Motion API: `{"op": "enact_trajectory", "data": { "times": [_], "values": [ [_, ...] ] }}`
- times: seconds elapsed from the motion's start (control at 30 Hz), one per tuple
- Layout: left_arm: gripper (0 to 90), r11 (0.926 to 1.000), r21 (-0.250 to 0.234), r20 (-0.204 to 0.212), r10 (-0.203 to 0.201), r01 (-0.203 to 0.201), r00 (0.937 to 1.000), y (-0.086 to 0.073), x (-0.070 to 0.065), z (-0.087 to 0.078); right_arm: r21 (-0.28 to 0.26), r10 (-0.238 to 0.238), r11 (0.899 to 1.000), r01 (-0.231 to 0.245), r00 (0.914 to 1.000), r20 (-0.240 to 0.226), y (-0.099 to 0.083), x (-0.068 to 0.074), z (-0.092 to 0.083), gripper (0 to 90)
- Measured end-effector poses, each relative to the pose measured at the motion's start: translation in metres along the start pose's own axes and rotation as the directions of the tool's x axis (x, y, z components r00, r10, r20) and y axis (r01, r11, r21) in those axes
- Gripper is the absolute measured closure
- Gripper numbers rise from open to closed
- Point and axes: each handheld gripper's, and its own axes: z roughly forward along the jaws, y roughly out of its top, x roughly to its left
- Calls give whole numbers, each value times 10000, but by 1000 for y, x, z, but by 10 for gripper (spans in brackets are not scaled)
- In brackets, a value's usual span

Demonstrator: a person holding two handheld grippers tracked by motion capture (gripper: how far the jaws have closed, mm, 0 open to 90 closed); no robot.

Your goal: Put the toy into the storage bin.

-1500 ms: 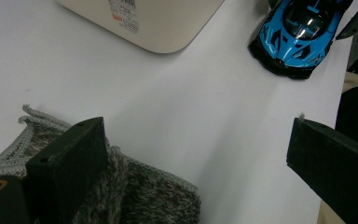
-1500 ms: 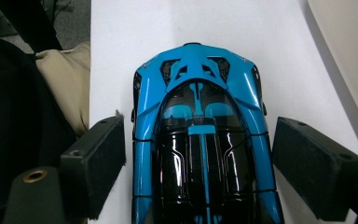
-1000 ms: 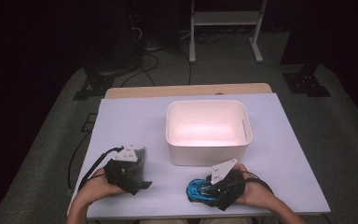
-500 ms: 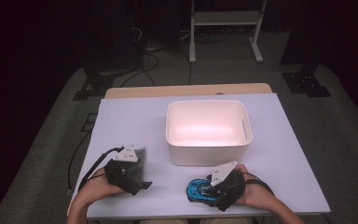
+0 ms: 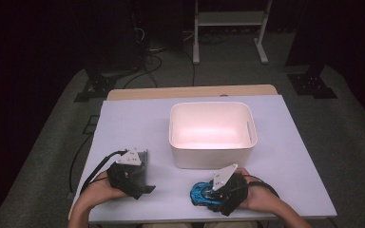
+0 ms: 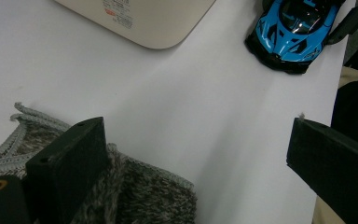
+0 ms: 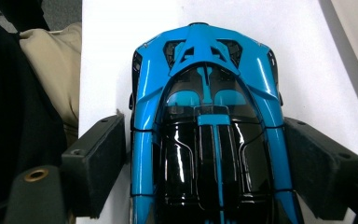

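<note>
At table's near edge, right gripper clamps toy car.

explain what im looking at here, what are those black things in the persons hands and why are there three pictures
A person sits at a white table and holds a hand-held tool in each hand. Each tool has two black jaws that squeeze together, and each carries its own small camera.

The high view is taken from above the table. There the left gripper and the right gripper lie near the bottom edge. The other two pictures come from the cameras riding on the tools, looking along their jaws.

On the table stand a white bin, a blue toy car and a grey knitted cloth.

The right gripper's jaws sit on either side of the car, at or very near its flanks; whether they grip it yet is hard to tell. The left gripper's jaws stand wide open, one of them over the cloth.
</note>
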Motion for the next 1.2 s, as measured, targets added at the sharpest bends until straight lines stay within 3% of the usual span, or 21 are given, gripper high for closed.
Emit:
{"op": "enact_trajectory", "data": {
  "times": [0.37, 1.2],
  "values": [
    [45, 10000, 13, 8, -12, 12, 10000, 0, 0, 0, 351, 4, 9994, -6, 10000, 76, 5, 1, 1, 167],
    [45, 10000, 54, 20, -2, 1, 10000, -1, 1, -1, 115, 29, 9999, -31, 9999, 123, 2, 0, -2, 246]
  ]
}}
